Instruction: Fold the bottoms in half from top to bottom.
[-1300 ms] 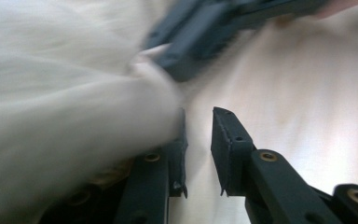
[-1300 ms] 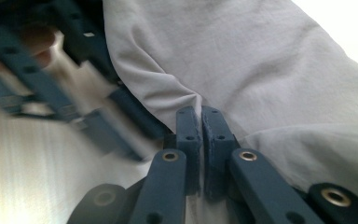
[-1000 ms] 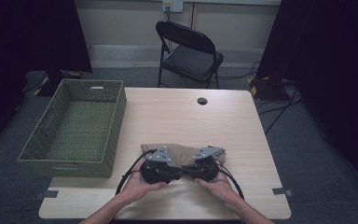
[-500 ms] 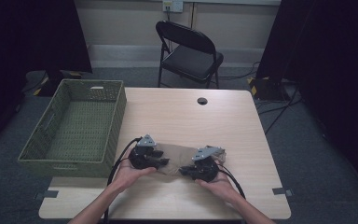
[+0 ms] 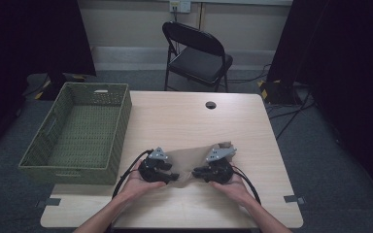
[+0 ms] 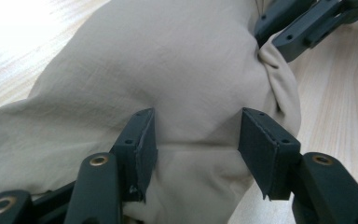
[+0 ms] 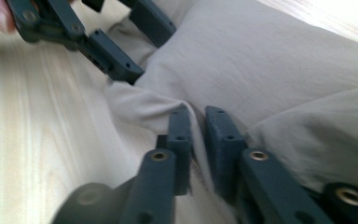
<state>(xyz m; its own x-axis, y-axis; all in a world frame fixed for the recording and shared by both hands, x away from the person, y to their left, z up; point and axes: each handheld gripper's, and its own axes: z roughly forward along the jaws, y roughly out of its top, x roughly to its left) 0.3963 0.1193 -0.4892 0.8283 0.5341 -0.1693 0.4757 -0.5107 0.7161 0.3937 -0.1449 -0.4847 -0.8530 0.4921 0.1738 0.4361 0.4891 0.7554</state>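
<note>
A woven green rectangular basket (image 5: 75,131) stands well to the left of the left hand-held gripper (image 5: 172,175), at the edge of the pale wooden surface (image 5: 194,119); that hand-held gripper has its jaws spread wide, the crumpled beige cloth (image 5: 189,158) bulging between them and touching both pads; the cloth lies on the surface between the two hands, nothing lying over it; just beyond, the right hand-held gripper (image 5: 197,171) has its jaws pinched on a fold of the cloth's near edge; a small round dark hole (image 5: 211,105) sits well ahead of it; a black folding metal chair (image 5: 196,51) stands behind the surface.
</note>
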